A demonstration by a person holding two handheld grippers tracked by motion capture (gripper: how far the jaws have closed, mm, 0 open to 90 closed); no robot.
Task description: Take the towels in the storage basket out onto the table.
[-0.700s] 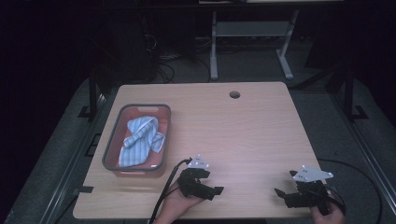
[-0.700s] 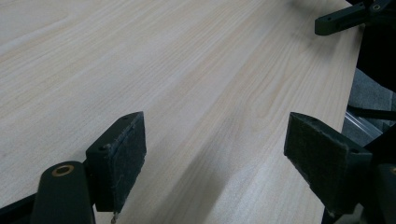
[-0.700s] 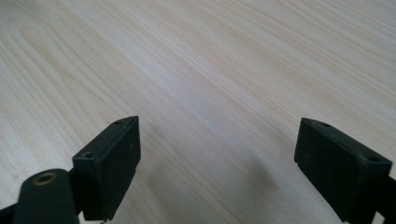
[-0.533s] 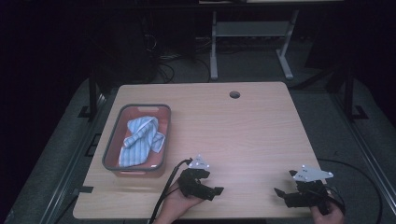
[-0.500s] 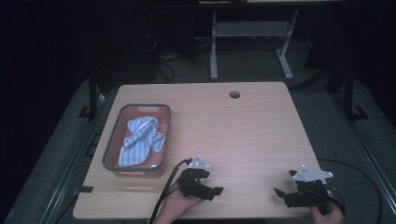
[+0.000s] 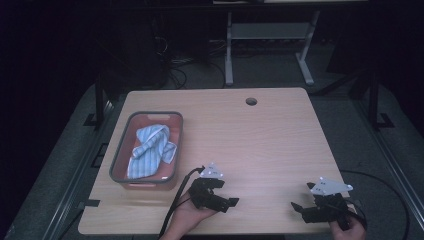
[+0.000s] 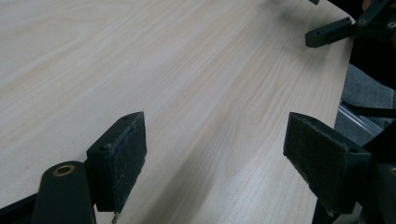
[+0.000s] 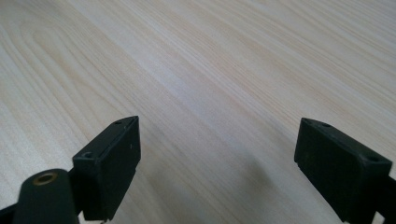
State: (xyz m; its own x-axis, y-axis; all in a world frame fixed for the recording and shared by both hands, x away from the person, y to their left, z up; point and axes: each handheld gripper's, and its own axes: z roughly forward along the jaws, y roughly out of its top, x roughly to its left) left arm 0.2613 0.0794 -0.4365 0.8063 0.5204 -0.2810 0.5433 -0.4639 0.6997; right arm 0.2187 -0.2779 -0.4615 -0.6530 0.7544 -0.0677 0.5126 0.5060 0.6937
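Observation:
A blue-and-white striped cloth (image 6: 149, 150) lies crumpled in a grey-rimmed red bin (image 6: 120, 150) on the left of the wooden table (image 6: 260, 135). My left gripper (image 6: 227, 202) rests near the front edge, just right of the bin, held by a hand; in the left gripper view its jaws (image 7: 215, 158) stand wide apart over bare wood with nothing between them. My right gripper (image 6: 300, 207) sits at the front right corner, also open over bare wood (image 8: 217, 154). Far off in the left gripper view the right gripper's black jaw (image 7: 329, 33) shows at the top right.
A round cable hole (image 6: 251, 101) sits near the table's far edge. A metal stand (image 6: 267, 35) and cables lie on the dark floor beyond. The table's front edge runs close under both hands.

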